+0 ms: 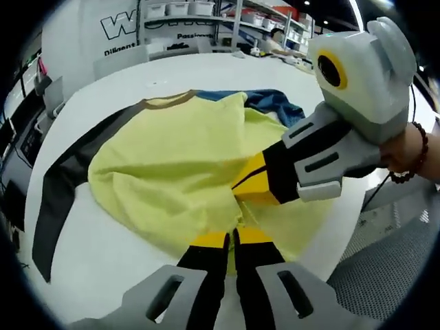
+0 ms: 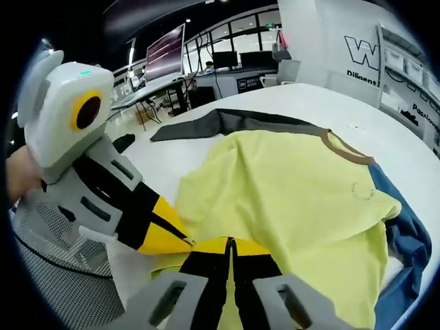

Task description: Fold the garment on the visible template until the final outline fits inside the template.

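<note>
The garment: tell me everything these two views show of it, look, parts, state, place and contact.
The garment is a soft yellow knit top with a tan collar, one dark grey sleeve and one blue sleeve. It lies rumpled and partly folded on the white table, grey sleeve stretched out. The left gripper and right gripper are both shut on its yellow hem, close together.

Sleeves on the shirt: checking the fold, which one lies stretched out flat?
The dark grey sleeve lies stretched out on the table; the blue sleeve is bunched beside the yellow body.
</note>
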